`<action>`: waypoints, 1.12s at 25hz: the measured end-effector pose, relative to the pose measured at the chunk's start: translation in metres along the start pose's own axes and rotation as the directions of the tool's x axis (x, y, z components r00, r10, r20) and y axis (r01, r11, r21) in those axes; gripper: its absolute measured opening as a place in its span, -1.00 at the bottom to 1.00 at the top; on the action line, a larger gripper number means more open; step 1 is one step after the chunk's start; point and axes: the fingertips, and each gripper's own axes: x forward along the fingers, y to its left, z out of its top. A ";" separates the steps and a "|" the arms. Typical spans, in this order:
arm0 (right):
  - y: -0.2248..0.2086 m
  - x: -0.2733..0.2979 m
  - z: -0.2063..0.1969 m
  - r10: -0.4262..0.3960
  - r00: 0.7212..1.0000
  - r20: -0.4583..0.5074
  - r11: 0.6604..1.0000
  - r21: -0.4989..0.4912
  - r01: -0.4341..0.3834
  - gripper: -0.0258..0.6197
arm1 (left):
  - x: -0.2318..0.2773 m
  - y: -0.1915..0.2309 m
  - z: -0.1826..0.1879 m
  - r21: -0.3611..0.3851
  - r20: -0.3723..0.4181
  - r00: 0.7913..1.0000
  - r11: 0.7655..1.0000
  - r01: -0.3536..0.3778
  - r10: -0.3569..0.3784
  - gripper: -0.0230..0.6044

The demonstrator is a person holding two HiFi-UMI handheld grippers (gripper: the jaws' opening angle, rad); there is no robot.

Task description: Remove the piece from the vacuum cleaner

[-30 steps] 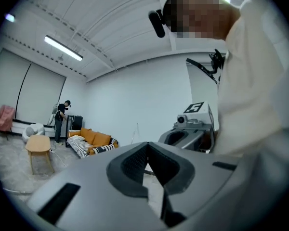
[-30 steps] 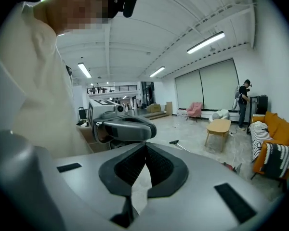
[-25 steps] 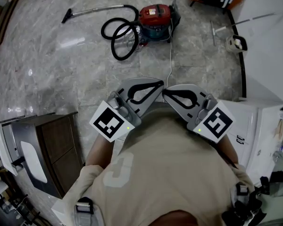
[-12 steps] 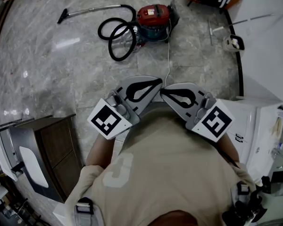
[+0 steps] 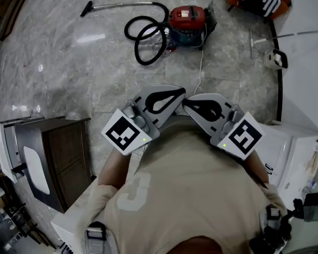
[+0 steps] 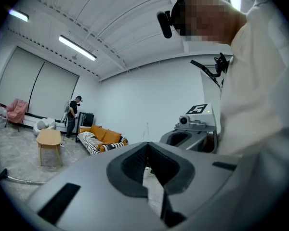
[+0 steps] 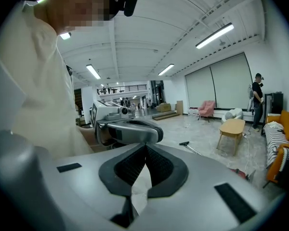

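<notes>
Floor [image 5: 58,67] is carrying the vacuum cleaner [image 5: 186,21] at 12 o'clock, well apart from the person, with its hose [image 5: 140,54] coiled beside it. Left tongs [image 5: 172,96] and right tongs [image 5: 195,107] are sitting pressed together, empty. Nothing is looking removed yet; approach and pull-off are pending.

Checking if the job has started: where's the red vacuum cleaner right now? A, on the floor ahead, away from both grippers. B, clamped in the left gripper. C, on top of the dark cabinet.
A: the red vacuum cleaner sits on the marble floor by its coiled hose, while the left gripper and right gripper are shut and empty near the person's chest.
</notes>
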 end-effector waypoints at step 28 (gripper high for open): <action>-0.193 -0.164 -0.024 0.113 0.984 0.138 0.993 0.019 -0.117 -0.91 | 0.251 0.018 0.022 0.033 -0.153 0.980 0.991 -0.127 0.130 -0.91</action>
